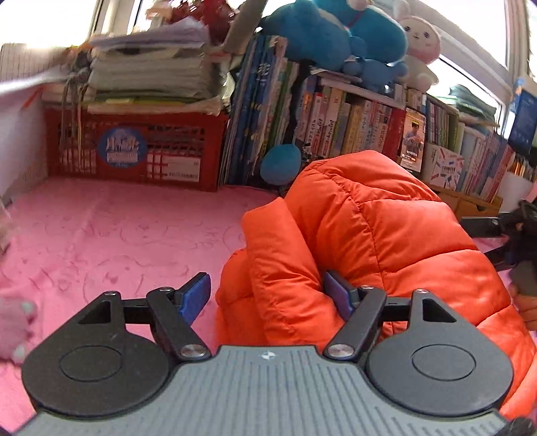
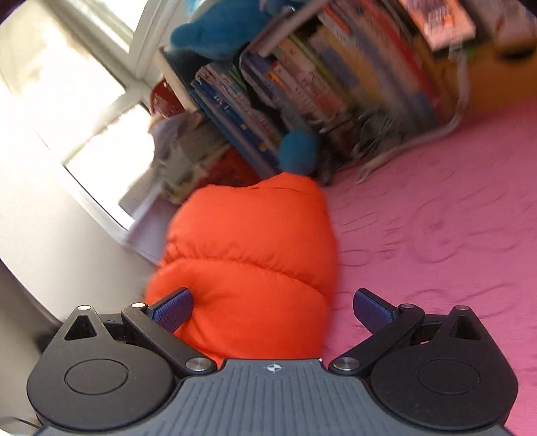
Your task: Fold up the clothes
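Note:
An orange puffy jacket (image 1: pixel 386 241) lies bunched and partly folded on the pink bedcover (image 1: pixel 117 234). In the left wrist view my left gripper (image 1: pixel 268 295) is open. A thick fold of the jacket sits between its blue pads: the right pad is tucked against the fabric and the left pad stands free over the cover. In the blurred, tilted right wrist view the jacket (image 2: pixel 248 255) reaches in between the fingers of my right gripper (image 2: pixel 272 310). It is open wide, with its left pad at the jacket's edge and its right pad over bare bedcover (image 2: pixel 436 234).
Along the back stand a red crate (image 1: pixel 134 147) under stacked papers (image 1: pixel 151 67), a row of books (image 1: pixel 352 124), and blue plush toys (image 1: pixel 329 30). A black part of the other tool (image 1: pixel 503 228) shows at the right edge. Bright windows (image 2: pixel 50 100) lie behind.

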`<state>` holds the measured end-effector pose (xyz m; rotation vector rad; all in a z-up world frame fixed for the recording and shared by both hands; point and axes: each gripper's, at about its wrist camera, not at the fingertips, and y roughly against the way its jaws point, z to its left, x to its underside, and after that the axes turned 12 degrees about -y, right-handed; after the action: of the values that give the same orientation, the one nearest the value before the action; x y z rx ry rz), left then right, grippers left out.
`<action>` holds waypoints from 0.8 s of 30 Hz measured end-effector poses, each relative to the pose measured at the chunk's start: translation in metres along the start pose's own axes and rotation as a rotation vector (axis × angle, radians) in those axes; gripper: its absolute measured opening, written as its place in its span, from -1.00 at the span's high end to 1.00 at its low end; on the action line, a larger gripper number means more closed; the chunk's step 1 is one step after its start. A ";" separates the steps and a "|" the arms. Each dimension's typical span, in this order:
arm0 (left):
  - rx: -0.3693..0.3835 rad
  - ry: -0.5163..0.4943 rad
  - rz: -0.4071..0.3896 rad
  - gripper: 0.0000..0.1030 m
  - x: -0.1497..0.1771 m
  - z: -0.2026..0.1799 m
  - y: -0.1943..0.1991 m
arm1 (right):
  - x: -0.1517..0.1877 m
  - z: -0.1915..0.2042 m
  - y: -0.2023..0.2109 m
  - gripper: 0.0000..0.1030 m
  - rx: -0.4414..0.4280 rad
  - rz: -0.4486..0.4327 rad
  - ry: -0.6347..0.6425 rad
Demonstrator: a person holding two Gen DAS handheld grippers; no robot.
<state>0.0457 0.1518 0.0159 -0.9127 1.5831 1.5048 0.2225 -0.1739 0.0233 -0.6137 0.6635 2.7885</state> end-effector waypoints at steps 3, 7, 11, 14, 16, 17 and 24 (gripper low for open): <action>0.014 0.044 0.004 -0.53 0.002 0.009 0.000 | -0.016 -0.011 -0.024 -1.00 -0.092 0.065 -0.073; 0.021 0.071 0.012 -0.53 0.003 0.016 -0.001 | -0.029 -0.020 -0.065 -1.00 -0.139 0.195 -0.150; 0.043 0.120 0.031 -0.59 0.002 0.027 -0.006 | -0.032 -0.021 -0.080 -1.00 -0.155 0.220 -0.139; 0.059 0.155 0.042 -0.59 0.001 0.032 -0.009 | -0.023 -0.013 -0.072 -0.73 -0.131 0.156 -0.106; 0.071 0.159 0.042 -0.59 -0.001 0.031 -0.014 | -0.017 -0.010 -0.061 -0.50 -0.126 0.111 -0.101; 0.077 0.159 0.041 -0.59 -0.002 0.030 -0.016 | -0.016 -0.011 -0.056 -0.38 -0.125 0.094 -0.110; 0.146 0.102 0.046 -0.49 -0.020 -0.003 -0.056 | -0.011 -0.037 -0.015 -0.21 -0.129 -0.032 -0.219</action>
<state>0.1047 0.1454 0.0076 -0.8876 1.7740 1.3717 0.2498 -0.1788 -0.0073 -0.3299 0.4295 2.8290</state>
